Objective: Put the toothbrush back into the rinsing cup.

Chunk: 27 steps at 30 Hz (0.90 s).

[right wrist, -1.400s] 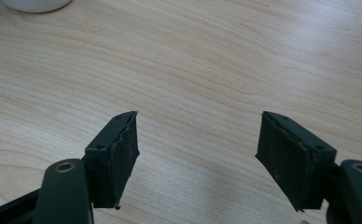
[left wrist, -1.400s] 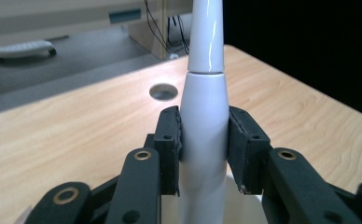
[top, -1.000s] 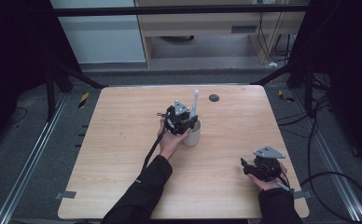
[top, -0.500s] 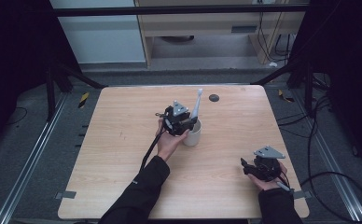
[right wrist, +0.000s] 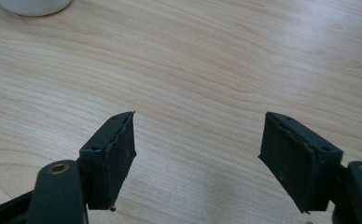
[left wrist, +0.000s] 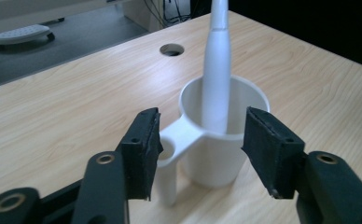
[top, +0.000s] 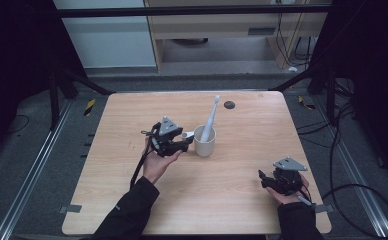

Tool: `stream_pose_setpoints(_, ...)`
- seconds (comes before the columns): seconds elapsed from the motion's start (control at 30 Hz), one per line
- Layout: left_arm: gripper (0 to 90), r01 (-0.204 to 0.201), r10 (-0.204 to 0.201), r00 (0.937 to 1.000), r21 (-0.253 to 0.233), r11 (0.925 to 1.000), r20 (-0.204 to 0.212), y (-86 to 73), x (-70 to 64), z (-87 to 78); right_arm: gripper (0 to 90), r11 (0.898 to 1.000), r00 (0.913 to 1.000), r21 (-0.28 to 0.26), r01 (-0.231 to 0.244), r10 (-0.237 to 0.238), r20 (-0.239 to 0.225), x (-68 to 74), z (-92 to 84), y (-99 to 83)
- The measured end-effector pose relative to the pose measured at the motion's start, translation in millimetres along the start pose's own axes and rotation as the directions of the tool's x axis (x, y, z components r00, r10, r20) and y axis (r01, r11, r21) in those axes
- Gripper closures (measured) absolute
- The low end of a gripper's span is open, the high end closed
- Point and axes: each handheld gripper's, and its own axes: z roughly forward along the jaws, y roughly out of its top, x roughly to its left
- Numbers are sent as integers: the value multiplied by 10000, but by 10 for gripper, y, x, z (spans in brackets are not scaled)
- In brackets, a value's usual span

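A white cup with a side handle stands at the middle of the wooden table. A white toothbrush leans upright in it, head up. My left gripper sits just left of the cup, pointing at it. Its jaws have just been opening and now stand wide. In the left gripper view the cup and toothbrush are just ahead of the left gripper, and the pads press on nothing. My right gripper rests near the front right corner, open over bare wood.
A small round hole is set in the tabletop behind the cup. The left gripper's cable trails back along the forearm. The cup's base lies far ahead of the right gripper. Dark floor and frame rails surround the table.
My left gripper has pulled back to the left, away from the cup, and its jaws have spread. Cup and toothbrush stay where they were. The right hand has not moved.
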Motion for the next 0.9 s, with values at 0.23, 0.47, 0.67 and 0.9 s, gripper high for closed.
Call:
stream_pose_setpoints(0.23,378,116,-88,9992,736,9972,-388,-359,143,-247,230,10000,10000,-67,-33,33,-16,15,-21,1)
stream_pose_setpoints(0.47,354,409,-320,9964,1147,9926,-785,-639,263,-420,207,9999,10000,-103,53,-54,-57,31,-31,0)
stream_pose_setpoints(0.67,338,589,-443,9930,1336,9893,-1097,-824,350,-558,193,9999,9999,-29,133,-133,-77,46,-26,-12)
stream_pose_setpoints(0.9,319,868,-611,9836,1486,9851,-1696,-1061,495,-726,177,9998,9997,43,213,-213,-97,59,-12,-17)
